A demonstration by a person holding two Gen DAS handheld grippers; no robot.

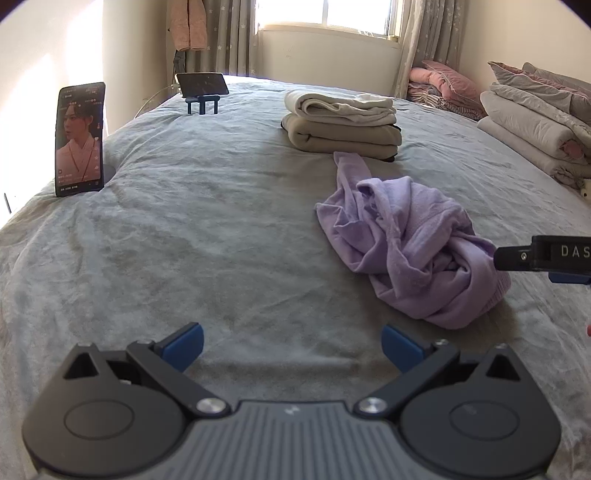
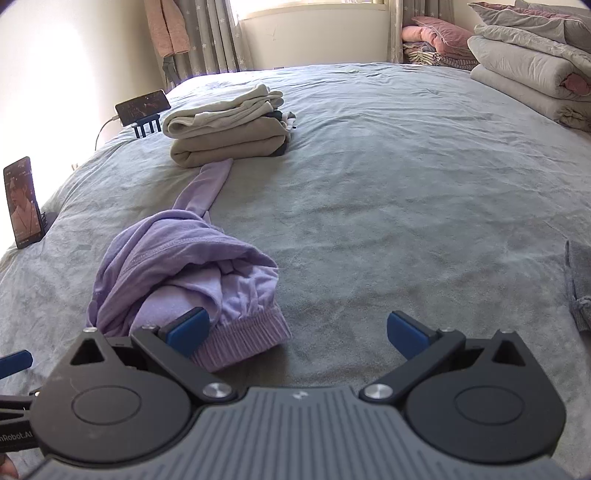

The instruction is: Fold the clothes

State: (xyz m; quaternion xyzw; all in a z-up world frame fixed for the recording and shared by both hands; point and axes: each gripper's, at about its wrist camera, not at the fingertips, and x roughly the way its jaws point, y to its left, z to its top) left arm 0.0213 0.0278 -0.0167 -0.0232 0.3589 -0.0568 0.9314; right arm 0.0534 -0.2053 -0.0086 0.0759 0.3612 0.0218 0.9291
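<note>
Crumpled lilac knit sweater (image 1: 406, 243) lies mid-bed on grey blanket (image 1: 184, 240); left gripper (image 1: 291, 347) and right gripper (image 2: 297, 334) gape wide, holding nothing.

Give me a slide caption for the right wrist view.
Open right gripper beside crumpled lilac knit sweatshirt on grey blanket-covered bed, folded beige clothes stack behind.

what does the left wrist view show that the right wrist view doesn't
Only the left wrist view shows the window above the bed and the right gripper from the side, by the purple garment.

Only the right wrist view shows a grey cloth at the right edge and the garment's ribbed cuff up close.

Both show the folded stack, two phones, the folded bedding and the grey bed cover.
</note>
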